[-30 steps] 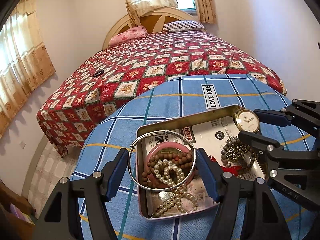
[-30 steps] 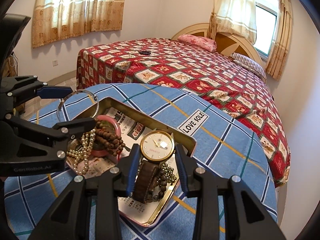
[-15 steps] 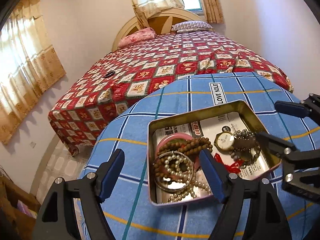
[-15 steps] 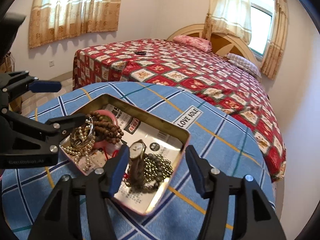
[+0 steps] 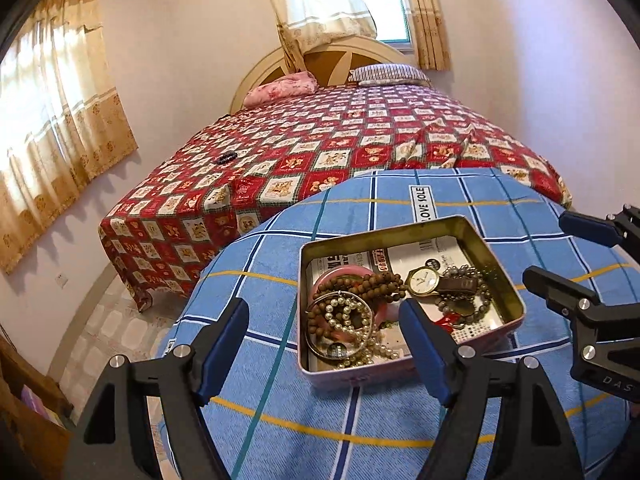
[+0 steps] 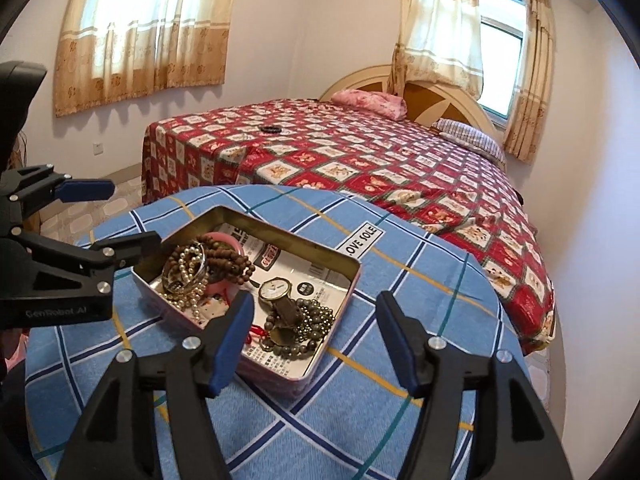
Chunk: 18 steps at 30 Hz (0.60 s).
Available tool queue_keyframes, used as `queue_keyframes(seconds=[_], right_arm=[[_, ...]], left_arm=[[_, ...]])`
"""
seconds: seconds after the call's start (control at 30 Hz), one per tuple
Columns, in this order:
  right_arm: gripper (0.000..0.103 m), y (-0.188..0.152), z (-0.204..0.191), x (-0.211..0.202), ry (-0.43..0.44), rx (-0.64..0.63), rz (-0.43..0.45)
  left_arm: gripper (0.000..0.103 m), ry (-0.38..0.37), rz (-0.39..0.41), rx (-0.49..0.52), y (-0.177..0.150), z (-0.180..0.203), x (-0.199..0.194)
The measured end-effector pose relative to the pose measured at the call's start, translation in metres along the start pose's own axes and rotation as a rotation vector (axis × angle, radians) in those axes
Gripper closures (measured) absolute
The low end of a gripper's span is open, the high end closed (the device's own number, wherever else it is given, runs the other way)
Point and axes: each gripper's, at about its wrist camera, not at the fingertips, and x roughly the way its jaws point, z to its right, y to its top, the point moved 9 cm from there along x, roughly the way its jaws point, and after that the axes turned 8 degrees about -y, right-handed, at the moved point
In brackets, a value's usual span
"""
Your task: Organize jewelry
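Shallow rectangular metal tin (image 5: pixel 505 276) with brass-coloured inner walls and a pink outer skin, sitting on a round table under a blue checked cloth (image 5: pixel 352 412) crossed by yellow, white and teal lines. All jewellery inside the tin, on a printed paper lining.

At the tin's end nearer the left gripper: pink round bangle (image 5: pixel 340 272), strand of brown wooden beads (image 5: pixel 380 282) draped over it, thin silver metal bangle (image 5: pixel 320 350) lying flat, string of cream pearls (image 5: pixel 356 320) heaped through and around the silver ring. At the other end: gold-cased wristwatch with white dial and brown strap (image 5: pixel 424 280), resting on a pile of grey-green stone beads (image 6: pixel 316 316), a scrap of red cord (image 5: pixel 448 320) beside them.

Left gripper (image 5: pixel 324 344), black with blue pads: jaws wide apart, holding nothing, hanging just short of the tin's near edge, one blue pad overlapping the tin's rim in the left wrist view. Right gripper (image 6: pixel 316 340), same build: jaws likewise spread, empty, poised at the watch end of the tin, its left pad overlapping the rim in its own view. Neither touching any jewellery.

White label reading "LOVE SOLE" (image 6: pixel 362 242) on the cloth just past the tin. Beyond the table, a bed with a red patchwork bedspread (image 6: pixel 380 168), a small dark object (image 6: pixel 270 129) lying on it, too small to identify. Beige patterned curtains (image 6: pixel 144 28) over the windows.
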Motion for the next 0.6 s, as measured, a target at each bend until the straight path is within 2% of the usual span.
queue_keyframes(seconds=[0.6], right_arm=[[0.036, -0.002, 0.004, -0.022, -0.013, 0.021, 0.023]], left_arm=[[0.025, -0.002, 0.033, -0.01, -0.006, 0.002, -0.03]])
